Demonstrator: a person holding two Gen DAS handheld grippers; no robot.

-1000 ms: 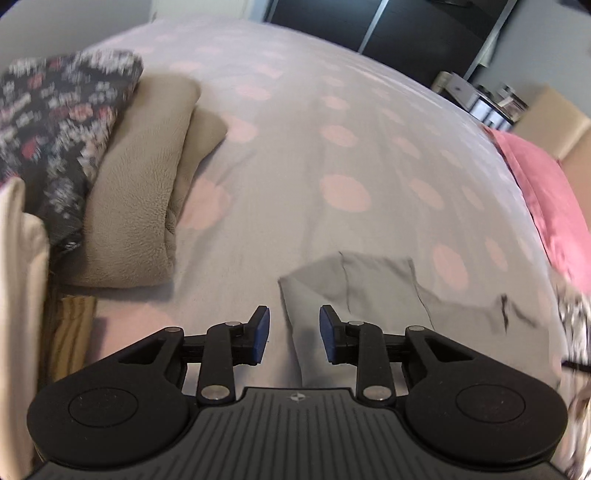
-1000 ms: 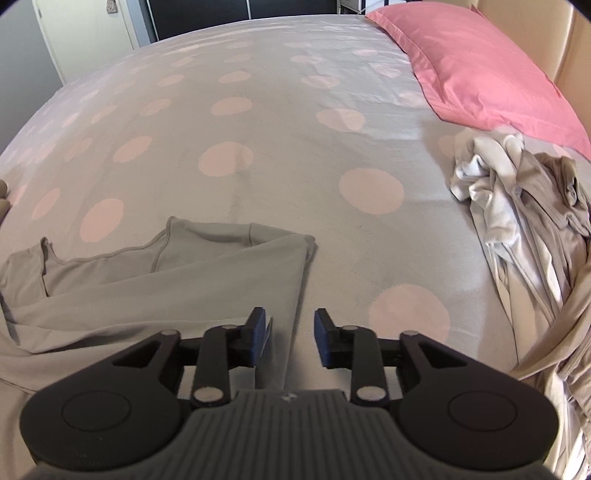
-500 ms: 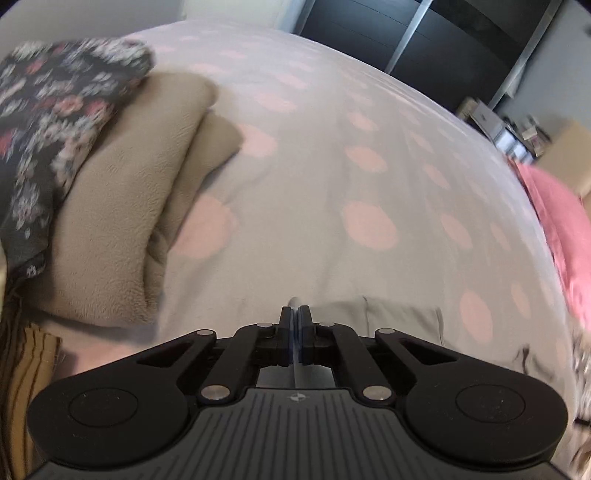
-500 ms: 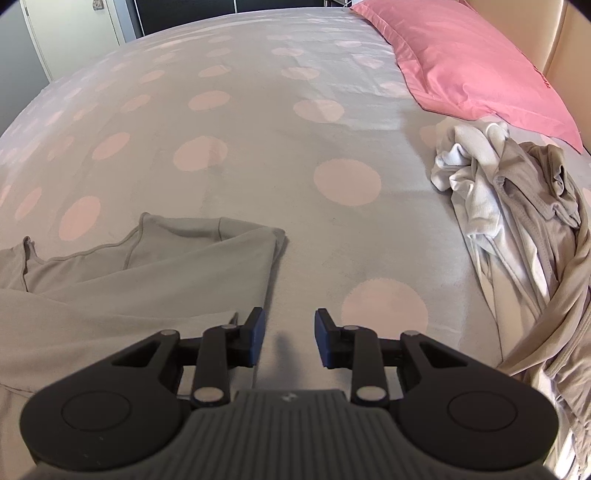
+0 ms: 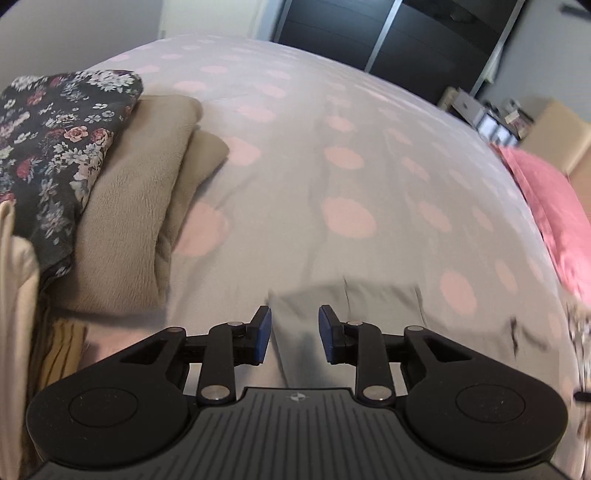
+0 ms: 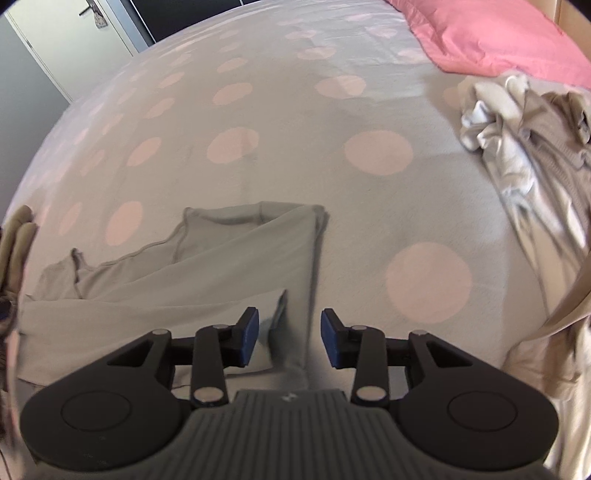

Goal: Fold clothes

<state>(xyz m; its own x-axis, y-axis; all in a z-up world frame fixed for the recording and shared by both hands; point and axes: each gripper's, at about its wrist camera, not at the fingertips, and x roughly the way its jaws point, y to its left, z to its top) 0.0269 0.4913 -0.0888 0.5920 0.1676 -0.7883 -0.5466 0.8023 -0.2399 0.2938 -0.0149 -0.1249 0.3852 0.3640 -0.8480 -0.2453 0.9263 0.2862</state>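
Polka-dot bedspread (image 5: 332, 177), pink pillow (image 6: 498, 37), dark wardrobe doors (image 5: 388, 33).

The left gripper (image 5: 294, 334), closed on the grey shirt (image 5: 369, 314) half a second ago, now has its jaws apart.

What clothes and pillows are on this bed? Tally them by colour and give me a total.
Grey top, laid flat: 1
Dark floral garment, folded: 1
Tan fleece, folded: 1
Whitish garment, crumpled: 1
Beige garment, crumpled: 1
Pink pillow: 1
Total: 6
The fabric at the left edge of the left wrist view is too cut off to count.
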